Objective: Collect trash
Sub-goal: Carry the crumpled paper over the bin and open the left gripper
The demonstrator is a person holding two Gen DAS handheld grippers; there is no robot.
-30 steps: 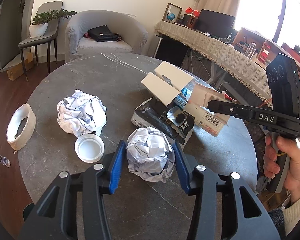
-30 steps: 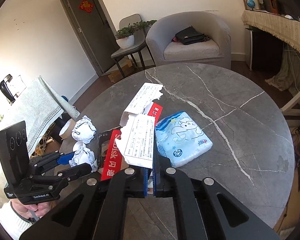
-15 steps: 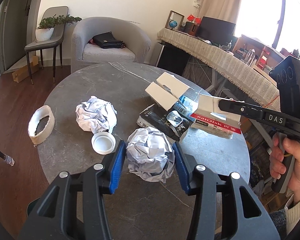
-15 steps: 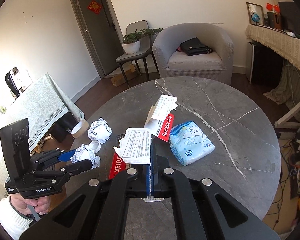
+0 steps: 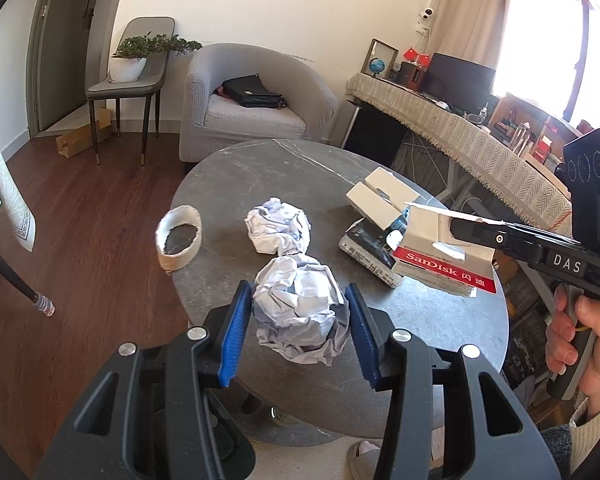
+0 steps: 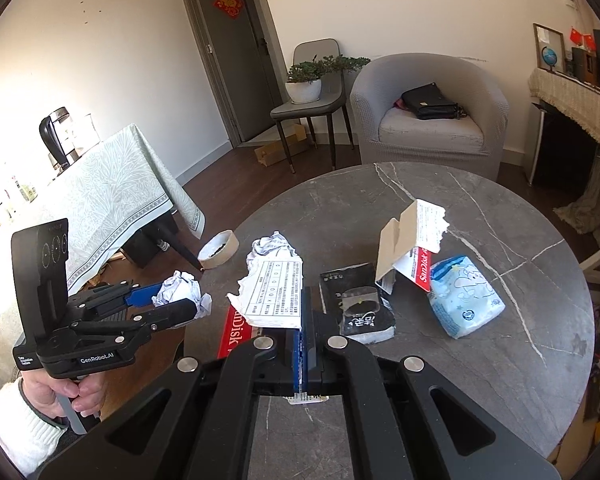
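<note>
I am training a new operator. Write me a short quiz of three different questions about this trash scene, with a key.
1. True or false: the left gripper holds a crumpled paper ball.
2. What does the right gripper grip? A) the tissue pack B) a torn SanDisk card C) the tape roll
3. Fill in: the tissue pack lies on the ____.

Key
1. True: the pads press the ball on both sides, clear of the table.
2. B: the jaws are shut on the torn card.
3. Table; the tape roll rests there too, at the edge.
</note>
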